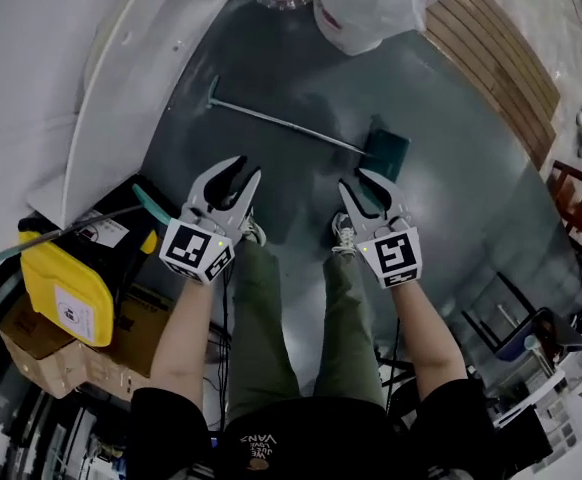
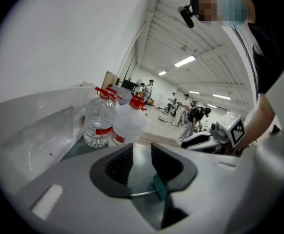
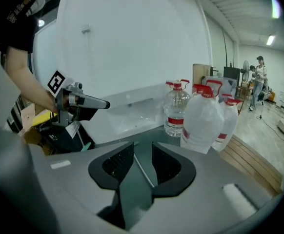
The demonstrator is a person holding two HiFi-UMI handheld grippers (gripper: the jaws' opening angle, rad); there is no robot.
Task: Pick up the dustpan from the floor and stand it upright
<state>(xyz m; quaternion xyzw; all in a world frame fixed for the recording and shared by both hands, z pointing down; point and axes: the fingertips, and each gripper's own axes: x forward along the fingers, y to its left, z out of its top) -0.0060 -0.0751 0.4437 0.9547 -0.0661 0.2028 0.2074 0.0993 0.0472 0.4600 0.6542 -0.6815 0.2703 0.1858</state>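
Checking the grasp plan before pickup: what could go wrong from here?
1. The dustpan lies flat; its thin metal handle may slip from the open right gripper or left gripper.
2. Water bottles stand close beyond the handle; swinging it upright might knock them.
3. The pan end likely outweighs the handle, so it may pivot when lifted.

My shirt (image 1: 161,423) is black, short-sleeved; trousers (image 1: 269,318) olive green; my left gripper (image 1: 247,168) and right gripper (image 1: 354,179) are white with square-marker cubes (image 1: 196,251).
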